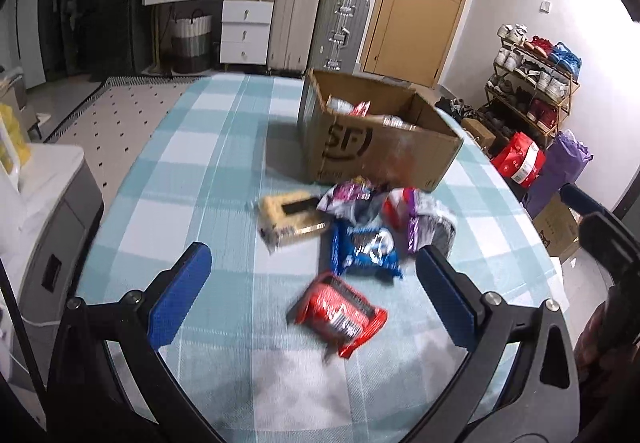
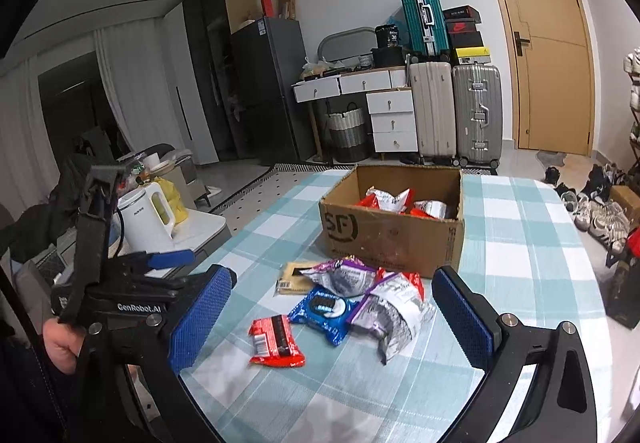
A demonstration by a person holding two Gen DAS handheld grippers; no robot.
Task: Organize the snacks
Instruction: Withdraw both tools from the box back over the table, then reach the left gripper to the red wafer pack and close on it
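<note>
Snacks lie in a loose cluster on the checked worktop (image 2: 520, 243), just in front of an open cardboard box (image 2: 394, 239). Nearest is a red packet (image 2: 276, 341), lying alone a little to the left; just beyond it sits a blue cookie packet (image 2: 326, 309), touching a crumpled purple-and-silver bag (image 2: 390, 317) on its right. Farther on, a second purple-and-silver bag (image 2: 344, 275) overlaps a flat tan packet (image 2: 292, 279) at the left, and a red-and-white bag (image 2: 408, 281) lies at the right, close to the box front. Inside the box, at its far side, several red and silver bags (image 2: 390, 199) are heaped together. The right tool (image 2: 332, 327) hovers above the near end of the cluster with its blue pads wide apart and nothing between them. The left tool (image 1: 316, 299) likewise hangs over the red packet (image 1: 340, 313) with its pads spread wide and empty; its view is blurred. A person's hand (image 2: 60, 343) grips the left tool's handle at the near left.
</note>
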